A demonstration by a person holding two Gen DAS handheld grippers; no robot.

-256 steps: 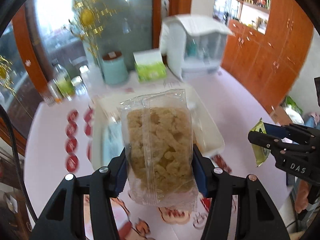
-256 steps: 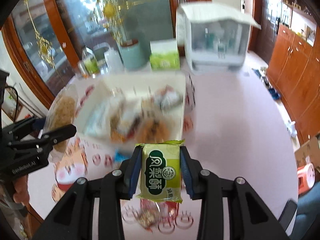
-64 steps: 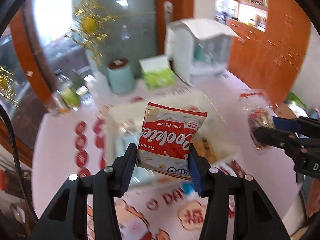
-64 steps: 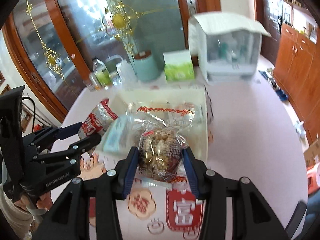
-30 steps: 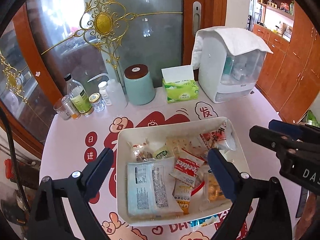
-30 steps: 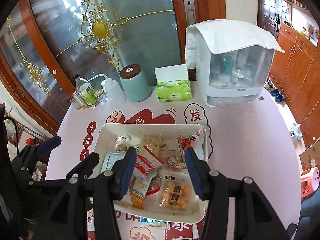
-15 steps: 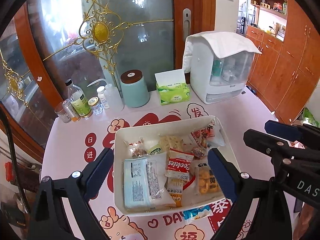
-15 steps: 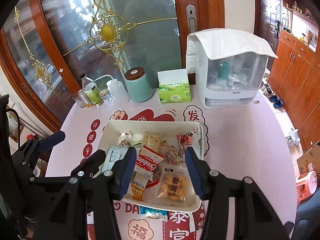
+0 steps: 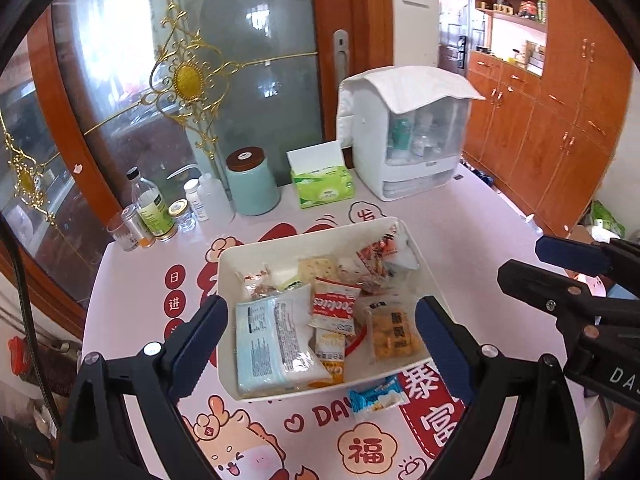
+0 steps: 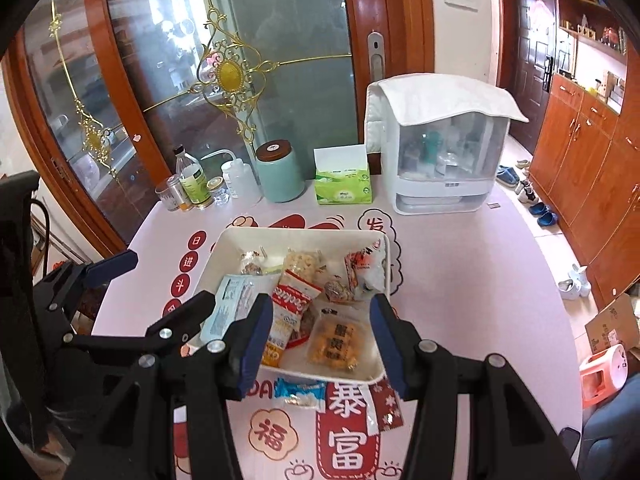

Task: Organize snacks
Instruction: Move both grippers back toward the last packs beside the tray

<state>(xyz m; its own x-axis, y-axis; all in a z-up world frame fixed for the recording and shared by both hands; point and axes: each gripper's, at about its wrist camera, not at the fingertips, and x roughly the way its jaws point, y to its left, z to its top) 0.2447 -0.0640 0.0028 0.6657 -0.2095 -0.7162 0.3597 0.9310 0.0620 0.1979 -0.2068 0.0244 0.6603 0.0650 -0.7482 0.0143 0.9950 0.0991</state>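
A white tray [image 9: 280,242] [image 10: 296,233] sits mid-table, filled with several snack packets: a light blue pack [image 9: 272,344], a red Cookies pack [image 9: 334,310] [image 10: 294,300] and a clear pack of yellow biscuits [image 9: 394,332] [image 10: 334,340]. A small blue-and-white snack [image 9: 376,398] [image 10: 300,392] lies on the tablecloth just in front of the tray. My left gripper [image 9: 322,346] is open and empty, held above the tray's near side. My right gripper [image 10: 316,340] is open and empty too, also above the tray; it shows at the right of the left wrist view [image 9: 560,268].
At the back of the table stand a white covered cabinet [image 9: 408,132], a green tissue box [image 9: 322,188], a teal canister [image 9: 252,184] and bottles and jars [image 9: 156,208]. Wooden cupboards [image 9: 560,120] line the right wall. A glass door is behind.
Both grippers held snacks earlier and are now open and empty. Those snacks now lie in the tray. Over the last second both grippers have drawn back and up slightly.
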